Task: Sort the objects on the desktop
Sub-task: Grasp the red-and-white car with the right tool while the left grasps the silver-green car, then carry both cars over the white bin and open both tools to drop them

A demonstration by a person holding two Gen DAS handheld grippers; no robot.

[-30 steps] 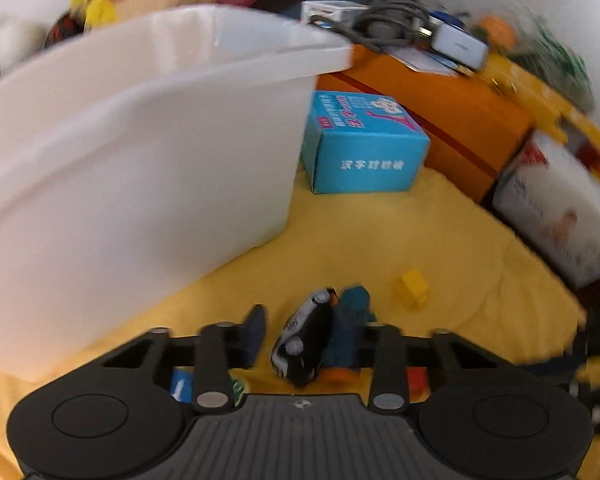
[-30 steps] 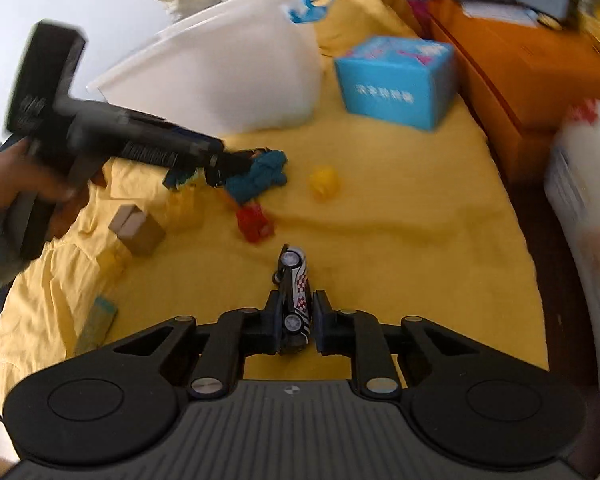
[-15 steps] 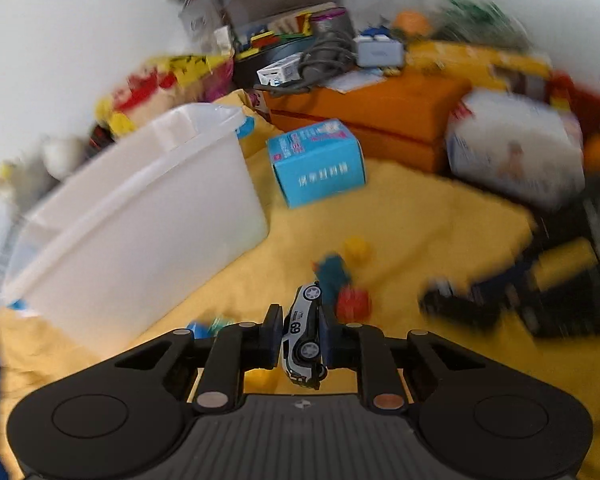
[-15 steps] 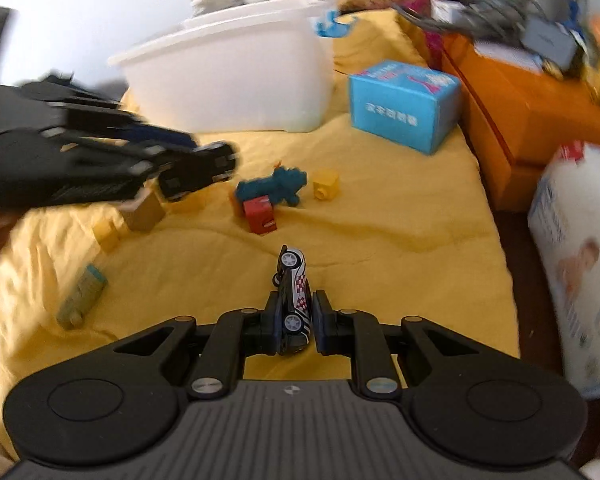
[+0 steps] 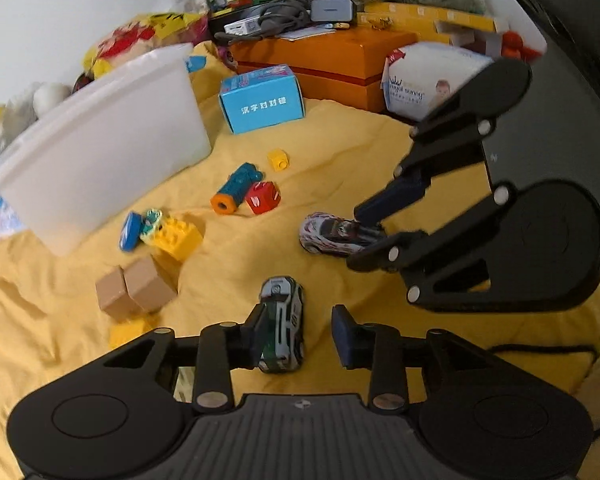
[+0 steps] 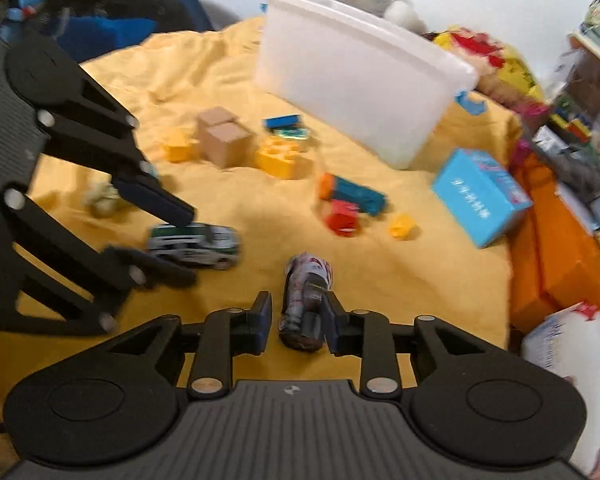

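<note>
White plastic bin (image 5: 100,140) seen on the yellow cloth (image 5: 340,152), its inside not visible, green-and-white toy car (image 5: 282,322) set on the cloth between the just-opened jaws of the left gripper (image 5: 298,334), touched by the left pad only, red-and-white patterned toy car (image 6: 306,300) laid between the just-parted jaws of the right gripper (image 6: 296,320), loose blocks scattered beyond.

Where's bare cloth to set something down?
Free: between blue box, red cube and red-white car; also the cloth's near left corner. Crowded: blocks beside the white bin; both grippers over the cars.
</note>
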